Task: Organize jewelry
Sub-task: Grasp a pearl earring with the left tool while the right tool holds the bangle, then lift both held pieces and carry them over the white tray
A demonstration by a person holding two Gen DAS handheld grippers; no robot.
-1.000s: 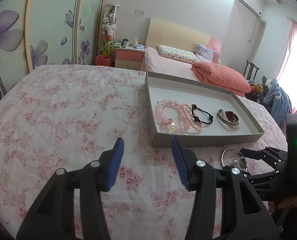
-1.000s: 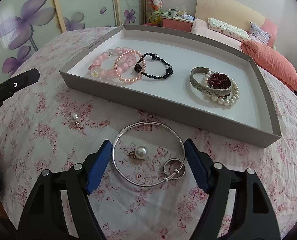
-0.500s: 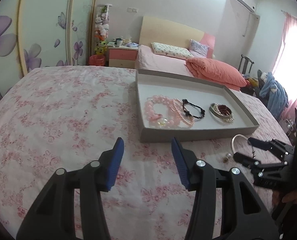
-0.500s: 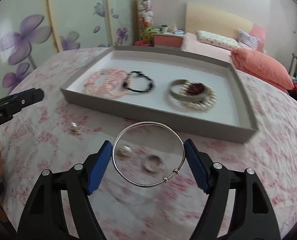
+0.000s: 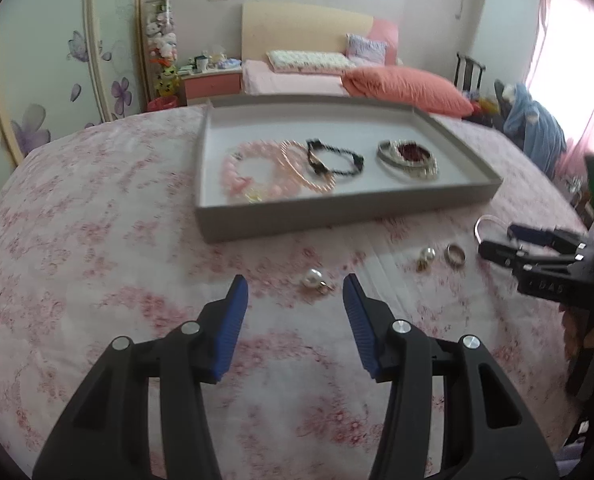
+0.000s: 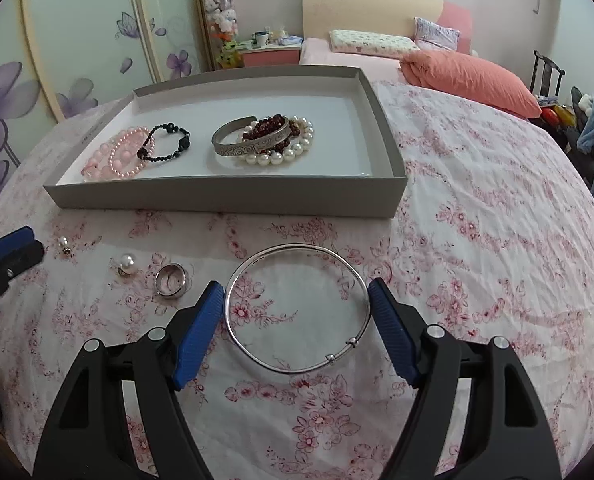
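Right wrist: right tool clamps silver bangle; left tool gapes.

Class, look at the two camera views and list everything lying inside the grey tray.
Inside the grey tray: pink bead bracelets, a black bead bracelet, an engraved silver cuff, dark red beads and a pearl bracelet. The cuff covers part of the red beads and pearls.

The thin bangle is polished, mirror-bright metal, as is the smooth ring at its nine o'clock. The right tongs show ribbed blue pads on matt black plastic. The tray looks like matt grey card, the bedspread like soft, creased floral cloth.
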